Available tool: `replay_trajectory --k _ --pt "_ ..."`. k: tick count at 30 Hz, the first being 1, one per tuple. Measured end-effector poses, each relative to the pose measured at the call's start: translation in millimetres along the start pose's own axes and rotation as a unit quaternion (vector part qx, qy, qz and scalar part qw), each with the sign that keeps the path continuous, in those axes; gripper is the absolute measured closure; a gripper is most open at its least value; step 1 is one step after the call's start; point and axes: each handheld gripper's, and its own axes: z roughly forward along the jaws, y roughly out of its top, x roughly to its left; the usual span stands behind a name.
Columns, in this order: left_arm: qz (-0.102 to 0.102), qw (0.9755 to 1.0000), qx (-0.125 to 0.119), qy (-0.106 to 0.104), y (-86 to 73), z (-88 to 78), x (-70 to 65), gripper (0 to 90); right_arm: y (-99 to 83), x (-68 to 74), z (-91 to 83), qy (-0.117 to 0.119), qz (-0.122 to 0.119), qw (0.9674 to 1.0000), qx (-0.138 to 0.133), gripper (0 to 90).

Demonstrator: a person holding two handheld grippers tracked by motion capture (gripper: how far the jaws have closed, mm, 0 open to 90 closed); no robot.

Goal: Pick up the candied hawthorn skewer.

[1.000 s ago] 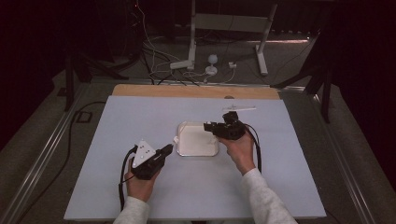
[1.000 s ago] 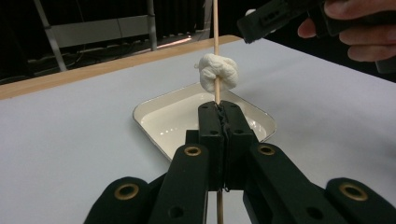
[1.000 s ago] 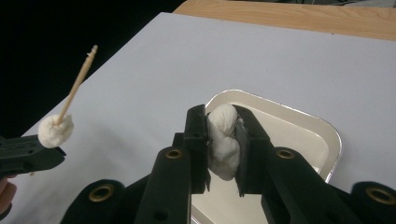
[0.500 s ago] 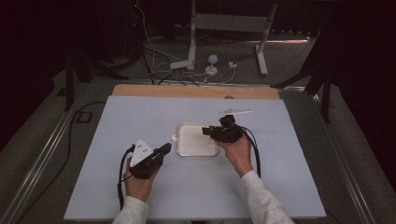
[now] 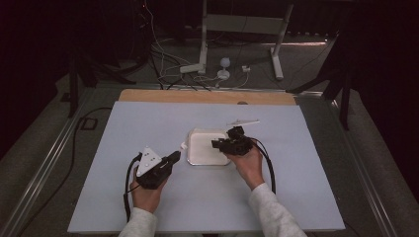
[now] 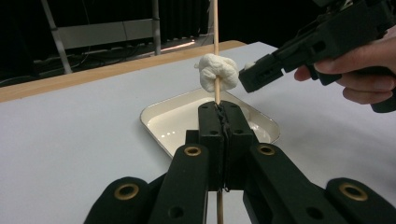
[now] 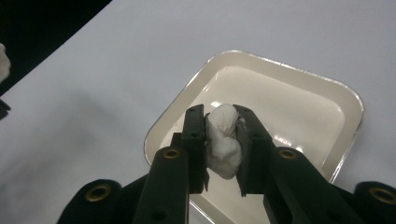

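While both grippers work over the tray | left gripper: clamped on skewer, marshmallow just above fingertips | right gripper: pinching second marshmallow between fingers

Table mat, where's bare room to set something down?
The mat is bare along its far edge by the wooden strip, and on its left and right sides. It is crowded mid-mat, where both tongs meet around the white tray.
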Motion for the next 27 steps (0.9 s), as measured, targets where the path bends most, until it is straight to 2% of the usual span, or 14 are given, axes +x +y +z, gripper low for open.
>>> replay_trajectory --k 5,8,9,10,11,13,14,16,19,20,23,25,27 --pt "0.000 1.0000 0.001 -0.001 -0.3 0.8 -0.3 90.0 -7.7 -3.1 7.9 0.001 0.005 0.9999 0.014 73.7" --pt "0.001 1.0000 0.003 0.000 -0.5 1.5 -0.7 90.0 -11.8 -6.5 13.3 -0.011 0.018 0.9995 0.025 51.3" --pt "0.001 1.0000 0.003 0.000 -0.5 1.5 -0.7 90.0 -11.8 -6.5 13.3 -0.011 0.018 0.9995 0.025 51.3" --pt "0.001 1.0000 0.004 0.000 -0.6 1.6 -0.8 90.0 -11.8 -7.6 13.0 -0.022 0.019 0.9994 0.021 38.9" --pt "0.001 1.0000 0.004 0.000 -0.6 1.6 -0.8 90.0 -11.4 -7.5 11.5 -0.031 0.019 0.9992 0.015 34.4" --pt "0.002 1.0000 0.004 0.000 -0.6 1.7 -0.7 90.0 -9.9 -6.1 5.9 -0.020 0.018 0.9996 -0.001 30.7" --pt "0.002 1.0000 0.004 0.001 -0.7 1.8 -0.7 90.0 -9.9 -6.1 5.9 -0.020 0.018 0.9996 -0.001 30.7" --pt "0.001 1.0000 0.005 0.001 -1.0 2.3 -0.9 90.0 -6.6 -0.2 -3.2 -0.003 0.015 0.9997 -0.017 26.6" --pt "0.004 1.0000 0.007 0.000 -1.4 3.7 -2.0 90.0 -2.4 7.7 -10.4 0.020 0.012 0.9993 -0.029 25.7" --pt "0.004 1.0000 0.007 0.000 -1.4 3.7 -2.0 90.0 -2.4 7.7 -10.4 0.020 0.012 0.9993 -0.029 25.7" --pt "0.007 0.9999 0.009 0.000 -1.5 4.5 -2.8 90.0 4.4 21.3 -15.7 0.047 0.002 0.9980 -0.042 27.5" --pt "0.008 0.9999 0.009 0.001 -1.5 4.6 -3.2 90.0 6.0 24.4 -16.4 0.055 0.002 0.9975 -0.043 28.2" --pt "0.007 0.9999 0.008 0.000 -1.4 4.6 -3.7 90.0 10.1 33.6 -15.7 0.079 -0.002 0.9959 -0.045 34.8"
